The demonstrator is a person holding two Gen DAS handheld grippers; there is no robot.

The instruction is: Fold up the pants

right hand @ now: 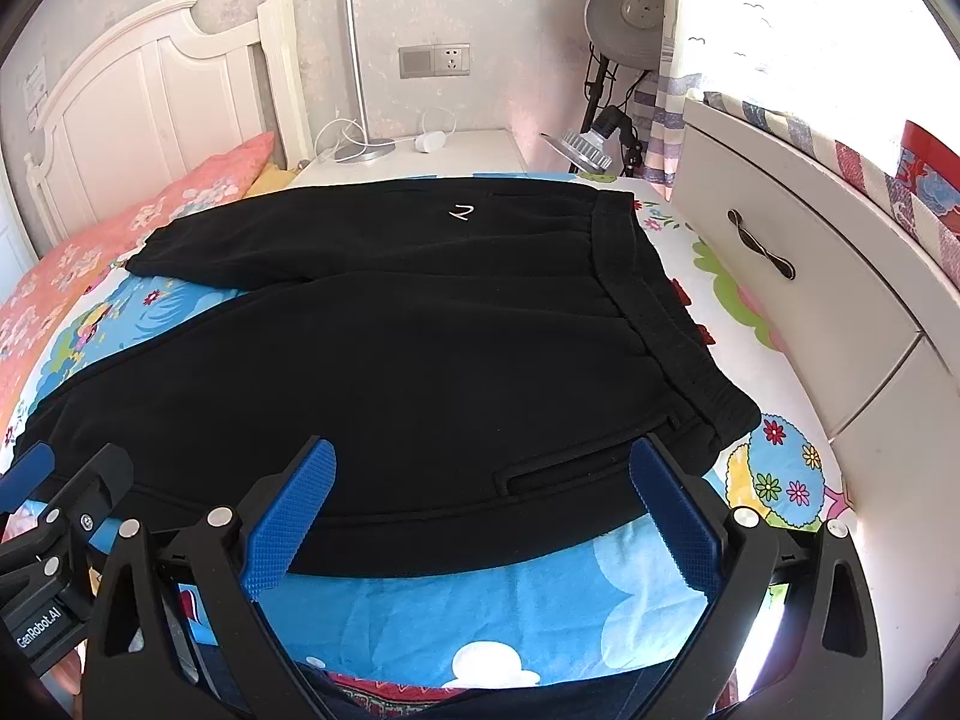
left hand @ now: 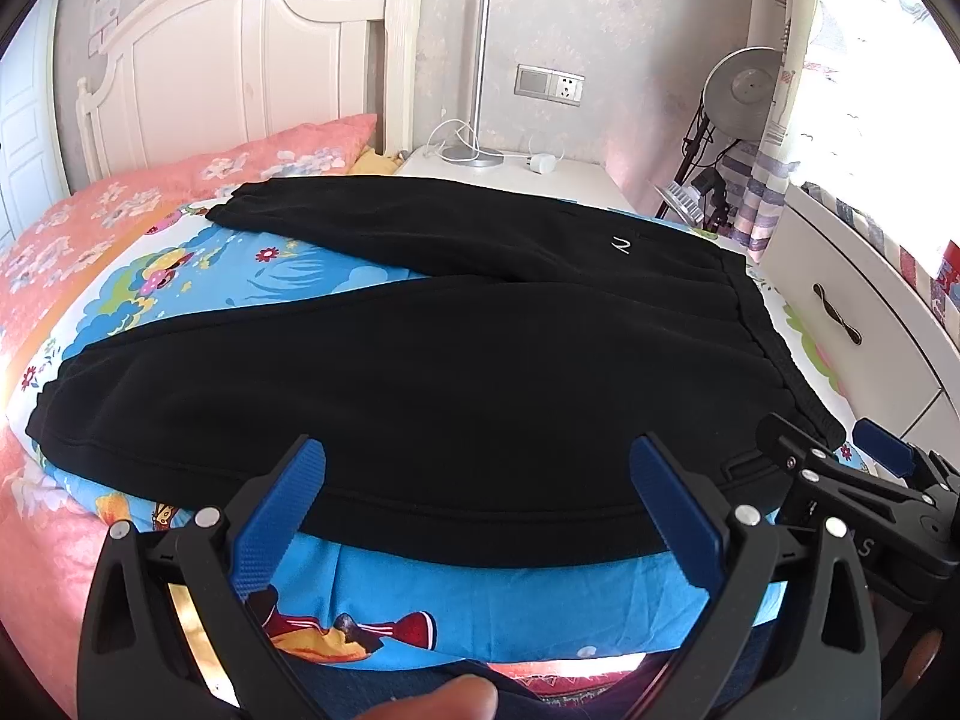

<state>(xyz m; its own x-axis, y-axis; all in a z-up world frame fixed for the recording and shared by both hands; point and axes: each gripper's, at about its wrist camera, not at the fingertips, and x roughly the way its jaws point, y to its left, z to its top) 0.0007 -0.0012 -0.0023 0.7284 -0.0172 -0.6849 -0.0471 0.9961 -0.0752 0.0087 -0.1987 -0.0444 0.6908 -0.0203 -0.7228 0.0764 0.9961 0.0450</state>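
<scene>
Black pants [left hand: 420, 372] spread flat on the bed [left hand: 390, 606], just ahead of both claws, legs parted, presumably for folding. Left claw [left hand: 477, 510] and right claw [right hand: 480, 510] spread wide, empty, hovering over near hem, ready to pinch.

Small white logo [right hand: 461, 213] on black fleece pants [right hand: 390, 372]: too small to read. Near-leg cuff cut off behind black left gripper [right hand: 36, 480] in right view. Print of blue cartoon bedsheet [left hand: 480, 618] largely hidden under pants. White label [left hand: 105, 18] on far wall: illegible. Blurred fingertip [left hand: 438, 702] cropped at bottom edge.
</scene>
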